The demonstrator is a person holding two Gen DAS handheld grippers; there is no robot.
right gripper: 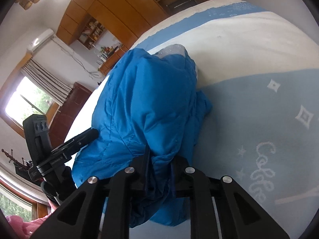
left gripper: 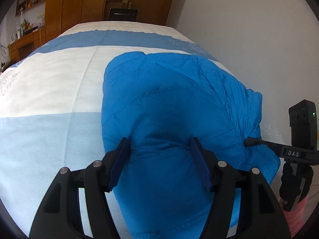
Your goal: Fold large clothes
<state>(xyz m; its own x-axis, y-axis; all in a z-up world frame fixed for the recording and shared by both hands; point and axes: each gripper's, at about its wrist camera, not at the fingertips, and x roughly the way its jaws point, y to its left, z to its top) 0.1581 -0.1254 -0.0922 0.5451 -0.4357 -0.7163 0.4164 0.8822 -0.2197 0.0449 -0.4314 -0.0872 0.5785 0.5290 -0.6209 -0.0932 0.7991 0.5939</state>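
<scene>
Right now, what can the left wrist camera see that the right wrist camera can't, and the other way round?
Only the left wrist view shows a bare white wall beside the bed and the left tool straddling a puffed part of the jacket, its jaws apart.

Only the right wrist view shows a window with curtains, an air conditioner, and the right tool pinching a fold of the jacket.

Both show the blue quilted jacket on the striped bed cover and wooden cabinets.
</scene>
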